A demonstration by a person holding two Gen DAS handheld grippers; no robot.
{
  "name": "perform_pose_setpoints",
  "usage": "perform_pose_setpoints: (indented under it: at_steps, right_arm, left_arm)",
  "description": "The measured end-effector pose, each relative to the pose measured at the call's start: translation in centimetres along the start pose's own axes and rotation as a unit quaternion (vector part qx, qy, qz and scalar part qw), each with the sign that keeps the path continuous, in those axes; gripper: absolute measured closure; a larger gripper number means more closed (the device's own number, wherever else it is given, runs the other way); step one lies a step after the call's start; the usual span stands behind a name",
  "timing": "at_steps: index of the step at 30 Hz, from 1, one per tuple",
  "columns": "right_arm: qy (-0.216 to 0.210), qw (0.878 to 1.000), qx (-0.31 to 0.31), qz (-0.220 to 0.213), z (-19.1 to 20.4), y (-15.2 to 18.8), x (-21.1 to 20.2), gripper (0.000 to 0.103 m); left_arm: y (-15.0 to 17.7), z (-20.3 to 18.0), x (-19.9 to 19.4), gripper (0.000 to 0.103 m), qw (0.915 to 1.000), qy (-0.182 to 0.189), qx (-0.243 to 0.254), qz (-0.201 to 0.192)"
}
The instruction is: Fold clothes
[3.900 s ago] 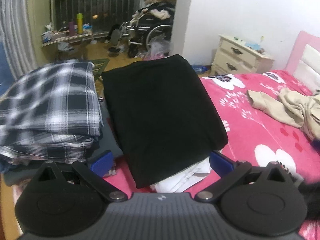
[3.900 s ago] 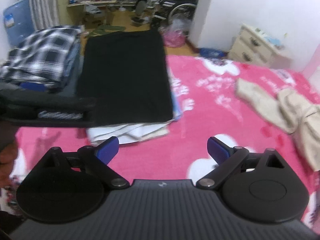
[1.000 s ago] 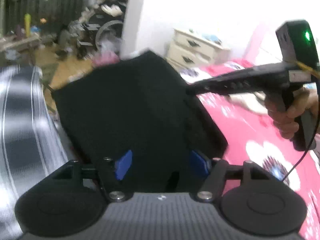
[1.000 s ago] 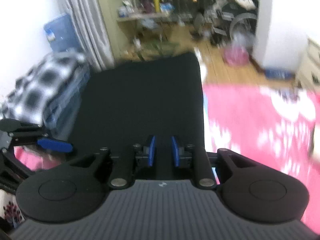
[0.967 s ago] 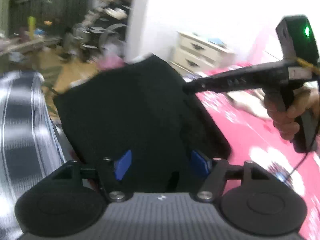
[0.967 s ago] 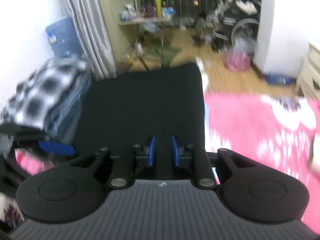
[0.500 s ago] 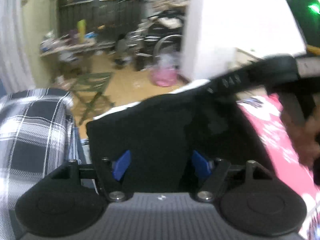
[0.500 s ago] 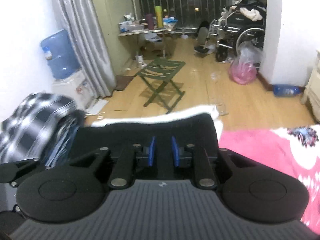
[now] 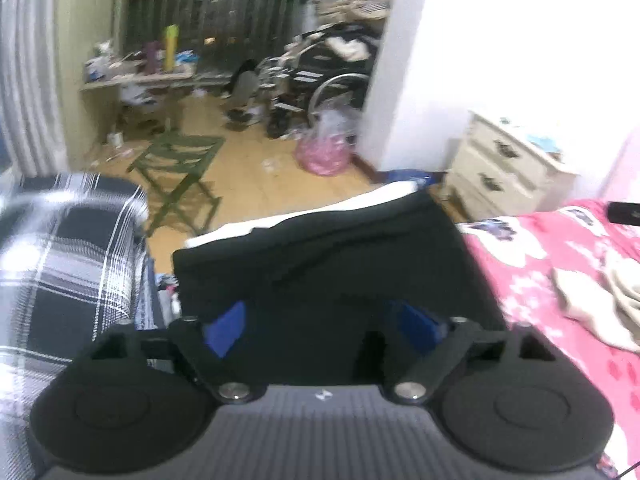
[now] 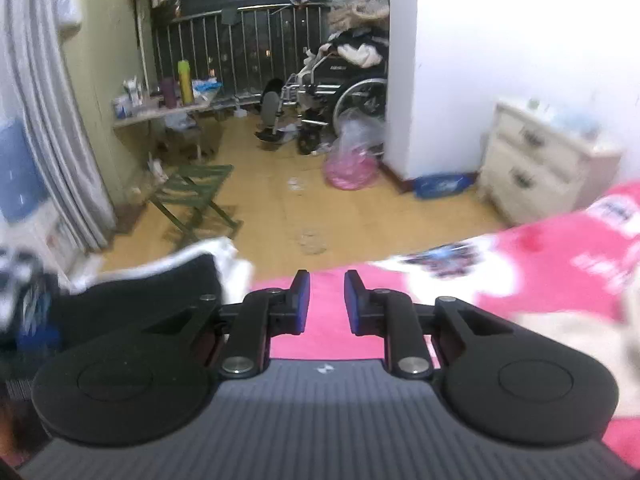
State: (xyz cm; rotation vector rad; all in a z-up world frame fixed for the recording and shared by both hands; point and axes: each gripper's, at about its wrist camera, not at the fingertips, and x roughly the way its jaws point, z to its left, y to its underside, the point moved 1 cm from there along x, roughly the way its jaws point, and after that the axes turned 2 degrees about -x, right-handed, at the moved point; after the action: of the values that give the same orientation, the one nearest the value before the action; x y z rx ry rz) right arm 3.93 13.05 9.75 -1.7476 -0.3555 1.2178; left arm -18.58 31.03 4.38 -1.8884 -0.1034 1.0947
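A folded black garment [image 9: 328, 272] lies on a white garment [image 9: 312, 216] at the edge of the pink flowered bed [image 9: 560, 280]. My left gripper [image 9: 322, 326] is low over the near part of the black garment, its blue pads wide apart and nothing between them. My right gripper [image 10: 323, 304] is off to the right over the bedspread [image 10: 560, 264], pads [image 10: 301, 304] a narrow gap apart and empty. The black garment [image 10: 152, 292] shows at its left. A beige garment [image 9: 600, 300] lies crumpled on the bed.
A stack of folded clothes topped by a black-and-white plaid piece [image 9: 72, 264] sits left of the black garment. Beyond the bed are a wooden floor, a green folding stool [image 10: 192, 200], a wheelchair [image 10: 344, 92], a pink bag [image 10: 352, 168] and a cream nightstand [image 10: 544, 160].
My right gripper let go of the black garment and moved right, off it and over the bedspread. The black garment now lies down on the pile. My left gripper's pads have spread a little.
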Motion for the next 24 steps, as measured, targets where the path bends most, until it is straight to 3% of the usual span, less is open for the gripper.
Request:
perform_pose_setpoints:
  at_steps: [3, 5, 7, 11, 14, 17, 20, 24]
  right_arm:
    - [0.024, 0.999, -0.028, 0.026, -0.6, 0.1, -5.4, 0.081]
    - [0.035, 0.998, -0.030, 0.048, -0.4, 0.5, -8.6, 0.071]
    - [0.042, 0.997, -0.010, 0.066, 0.8, 1.5, -10.7, 0.047]
    - [0.038, 0.994, 0.041, 0.095, 3.5, 4.0, -12.7, 0.044]
    - [0.050, 0.992, 0.067, 0.098, 4.9, 5.5, -13.0, 0.039]
    - [0.067, 0.989, 0.077, 0.104, 5.4, 5.7, -13.0, 0.037]
    - [0.071, 0.990, 0.077, 0.094, 5.4, 4.8, -13.5, 0.032]
    - [0.086, 0.990, 0.067, 0.085, 5.1, 4.1, -14.7, 0.028]
  left_arm:
    - [0.5, -2.1, -2.2, 0.001, 0.9988, 0.024, 0.041, 0.005]
    - [1.1, -3.7, -3.4, 0.000, 0.9965, 0.045, 0.066, 0.024]
    - [1.8, -5.1, -4.2, 0.000, 0.9944, 0.056, 0.068, 0.058]
    - [2.9, -7.2, -5.8, 0.000, 0.9929, 0.043, 0.048, 0.100]
    - [3.9, -8.0, -6.7, 0.000, 0.9954, 0.030, 0.030, 0.085]
    - [4.0, -9.4, -6.7, 0.000, 0.9968, -0.028, 0.058, 0.046]
    - [3.6, -11.3, -6.5, 0.000, 0.9908, -0.078, 0.107, 0.028]
    - [2.6, -12.5, -8.7, 0.000, 0.9901, -0.061, 0.127, -0.003]
